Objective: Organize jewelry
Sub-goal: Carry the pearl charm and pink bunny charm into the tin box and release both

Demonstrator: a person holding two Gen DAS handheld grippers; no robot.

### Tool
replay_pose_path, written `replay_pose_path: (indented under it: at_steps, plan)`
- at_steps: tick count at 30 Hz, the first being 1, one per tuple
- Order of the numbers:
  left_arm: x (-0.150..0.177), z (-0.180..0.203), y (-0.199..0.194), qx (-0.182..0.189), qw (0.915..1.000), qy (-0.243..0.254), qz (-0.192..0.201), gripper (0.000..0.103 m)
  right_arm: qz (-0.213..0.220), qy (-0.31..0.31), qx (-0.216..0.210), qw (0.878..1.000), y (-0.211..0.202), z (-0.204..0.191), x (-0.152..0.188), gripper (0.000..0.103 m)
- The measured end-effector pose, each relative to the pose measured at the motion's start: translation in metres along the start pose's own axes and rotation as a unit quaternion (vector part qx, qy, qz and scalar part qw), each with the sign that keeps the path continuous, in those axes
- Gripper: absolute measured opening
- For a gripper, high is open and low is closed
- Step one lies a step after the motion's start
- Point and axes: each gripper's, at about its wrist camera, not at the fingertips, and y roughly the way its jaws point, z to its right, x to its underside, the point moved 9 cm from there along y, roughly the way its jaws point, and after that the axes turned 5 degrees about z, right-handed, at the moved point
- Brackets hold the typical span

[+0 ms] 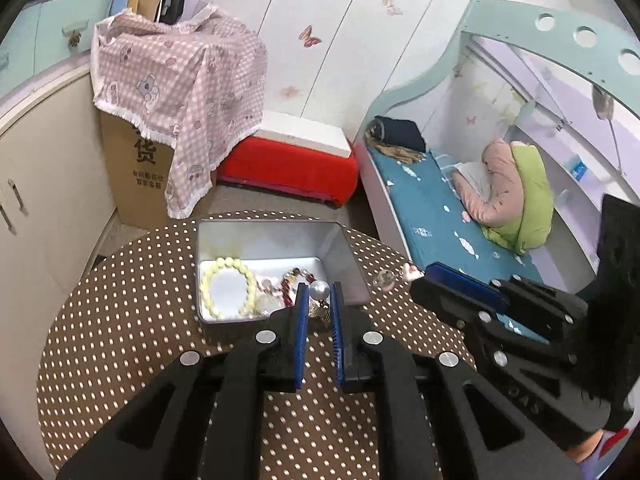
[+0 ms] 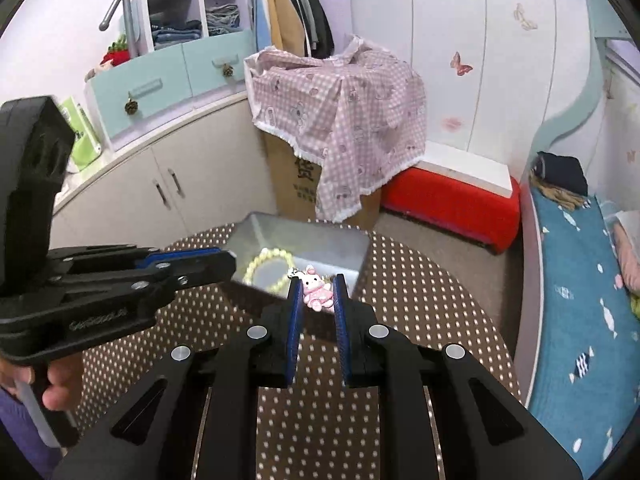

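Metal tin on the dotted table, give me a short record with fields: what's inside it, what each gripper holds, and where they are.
container: open rectangular silver metal tin on brown polka-dot round table
inside tin: pale yellow bead bracelet; dark red bead bracelet
left gripper: shut on white pearl charm with gold pendant, at tin's near edge
right gripper: shut on pink bunny charm, at tin's near edge
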Motion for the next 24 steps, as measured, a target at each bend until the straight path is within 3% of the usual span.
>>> replay_pose_path:
  at_steps: [12, 24]
  plan:
    - [-0.001, -0.031, 0.048, -0.022, 0.9984, -0.012, -0.05, 0.009, -0.037, 0.007, -0.004, 0.999, 0.056, 0.0, 0.002, 0.016]
    - [0.006, -0.038, 0.063, -0.034, 0.9973, -0.015, -0.063, 0.01, -0.055, 0.013, -0.002, 0.998, 0.079, 0.001, 0.013, 0.016]
